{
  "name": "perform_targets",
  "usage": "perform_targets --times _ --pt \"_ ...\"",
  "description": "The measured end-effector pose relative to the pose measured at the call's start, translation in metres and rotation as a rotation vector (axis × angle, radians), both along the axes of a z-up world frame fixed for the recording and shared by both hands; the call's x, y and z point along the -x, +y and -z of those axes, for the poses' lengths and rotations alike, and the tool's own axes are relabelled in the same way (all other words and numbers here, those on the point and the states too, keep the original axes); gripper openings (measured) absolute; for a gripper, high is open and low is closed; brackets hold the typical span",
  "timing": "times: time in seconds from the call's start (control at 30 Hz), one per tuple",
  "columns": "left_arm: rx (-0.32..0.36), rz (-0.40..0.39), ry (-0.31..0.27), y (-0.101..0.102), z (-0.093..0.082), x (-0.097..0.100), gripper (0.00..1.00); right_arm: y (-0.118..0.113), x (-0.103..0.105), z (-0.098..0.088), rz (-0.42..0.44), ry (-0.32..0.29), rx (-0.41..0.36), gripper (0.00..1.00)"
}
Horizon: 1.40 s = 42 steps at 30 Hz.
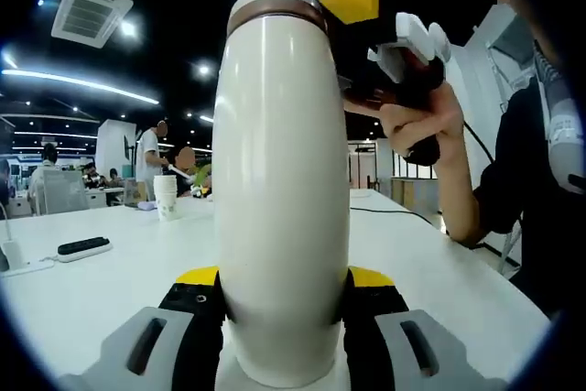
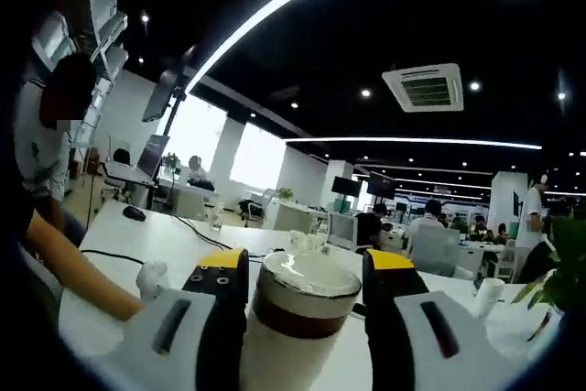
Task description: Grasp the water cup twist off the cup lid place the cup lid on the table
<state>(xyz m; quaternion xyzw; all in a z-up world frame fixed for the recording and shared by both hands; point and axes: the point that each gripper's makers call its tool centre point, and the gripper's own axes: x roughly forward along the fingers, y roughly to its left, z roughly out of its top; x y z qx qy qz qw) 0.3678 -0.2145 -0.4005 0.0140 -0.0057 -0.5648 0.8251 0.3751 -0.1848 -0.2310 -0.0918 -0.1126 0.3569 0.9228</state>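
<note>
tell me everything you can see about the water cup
The water cup is a tall, glossy cream cylinder that looks like coated metal, with a brown band under its pale lid. It stands upright on the white table, lid on. The left tool clamps its lower body; the right tool has a jaw on each side of the lid.

The white tabletop (image 1: 137,272) carries the water cup (image 1: 279,190) standing upright on it. Toward its left edge lies a black power strip (image 1: 84,246), and a stack of paper cups (image 1: 166,197) stands near the far edge.
</note>
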Motion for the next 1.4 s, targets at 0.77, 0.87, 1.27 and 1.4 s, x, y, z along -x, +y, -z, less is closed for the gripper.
perform_targets --times 0.77,0.87,1.27,1.4 --pt "-0.001 0.005 0.002 -0.003 0.0 0.004 0.52 0.013 0.011 0.006 -0.694 0.046 0.029 0.49" --pt "0.001 0.007 0.002 -0.004 0.0 0.005 0.52 0.013 0.012 0.006 -0.69 0.049 0.02 0.49" --pt "-0.001 0.008 0.004 -0.004 0.001 0.004 0.51 -0.005 0.014 0.014 -0.178 -0.009 -0.109 0.61" --pt "-0.003 0.007 0.003 -0.003 0.001 0.001 0.51 -0.008 0.024 0.006 -0.072 0.027 -0.199 0.61"
